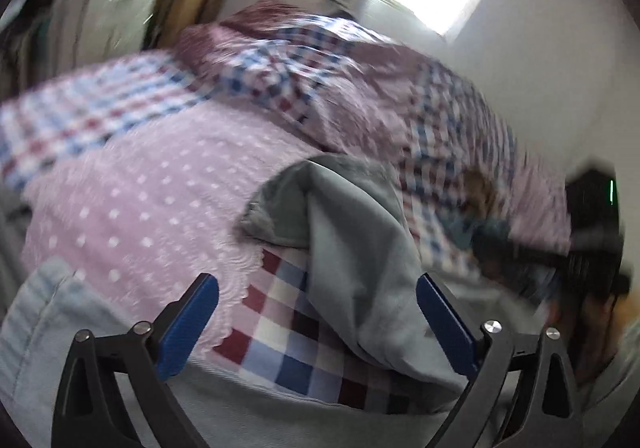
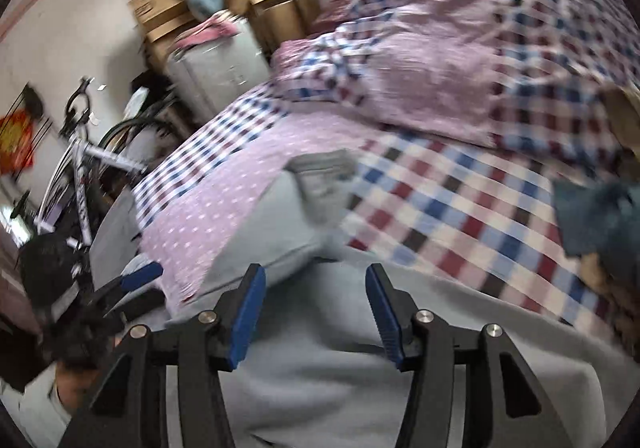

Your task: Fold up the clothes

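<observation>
Motion is smearing the checked quilt (image 1: 360, 80) behind the grey garment (image 1: 352, 248); the garment's near part is running off the right-wrist picture's bottom edge.

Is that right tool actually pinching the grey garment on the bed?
Apart. The right wrist view shows the right tool open, its blue pads spread wide above the grey garment, clamping nothing.

Place: a home bedroom — also used for storage
Bed (image 2: 460, 208): checked cover, ahead of the gripper
Clutter: cardboard boxes (image 2: 160, 16), bicycle (image 2: 80, 160) — beyond-left of it
</observation>
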A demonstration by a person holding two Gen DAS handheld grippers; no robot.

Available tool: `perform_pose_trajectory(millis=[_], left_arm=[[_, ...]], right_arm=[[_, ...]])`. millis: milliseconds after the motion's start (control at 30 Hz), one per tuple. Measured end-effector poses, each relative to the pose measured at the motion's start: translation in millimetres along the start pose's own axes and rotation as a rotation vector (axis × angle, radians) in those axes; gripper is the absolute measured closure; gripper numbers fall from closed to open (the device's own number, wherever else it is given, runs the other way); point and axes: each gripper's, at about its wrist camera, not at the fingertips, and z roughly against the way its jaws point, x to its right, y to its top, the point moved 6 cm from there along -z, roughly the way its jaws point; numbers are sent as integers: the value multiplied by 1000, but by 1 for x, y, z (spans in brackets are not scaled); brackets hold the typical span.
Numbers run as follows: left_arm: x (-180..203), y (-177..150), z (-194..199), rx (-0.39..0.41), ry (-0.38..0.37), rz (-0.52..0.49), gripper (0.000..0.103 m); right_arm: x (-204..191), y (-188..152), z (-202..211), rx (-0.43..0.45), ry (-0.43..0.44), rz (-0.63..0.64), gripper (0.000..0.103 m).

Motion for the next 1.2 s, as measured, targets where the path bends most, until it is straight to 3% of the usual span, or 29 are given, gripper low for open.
perform_pose_trajectory(millis=[167, 333, 400, 500, 667, 800, 833, 867, 900, 1067, 1133, 1200], left_arm=[[35, -6, -8, -9, 52, -149, 42], [43, -11, -13, -37, 25, -169, 67], [44, -14, -16, -50, 16, -168, 84], [34, -13, -14, -37, 22, -131, 94], [19, -8, -7, -36, -31, -54, 96], [11, -7, -4, -40, -51, -32, 96], [9, -7, -4, -42, -56, -24, 96], [6, -7, -4, -44, -61, -16, 96], [4, -6, -3, -46, -66, -8, 96], [-8, -2, 2, -42, -69, 37, 93], [-18, -1, 6, -39, -66, 72, 81], [-32, 3, 11, -14, -73, 139, 53]], right_arm=[[9, -7, 1, -18, -33, -5, 47], [15, -10, -9, -37, -32, -26, 47], [16, -6, -18, -38, -13, -60, 47], [17, 3, -33, -32, 37, -141, 47], [14, 18, -65, -38, 89, -226, 46], [6, 31, -90, -53, 58, -206, 48], [2, 34, -95, -59, 42, -181, 52], [-3, 37, -99, -66, 26, -149, 84], [-9, 39, -101, -70, -5, -114, 99], [-87, 64, -93, -27, -26, 124, 100], [-127, 69, -92, -20, 8, 206, 100], [-167, 70, -97, -41, 47, 289, 99]])
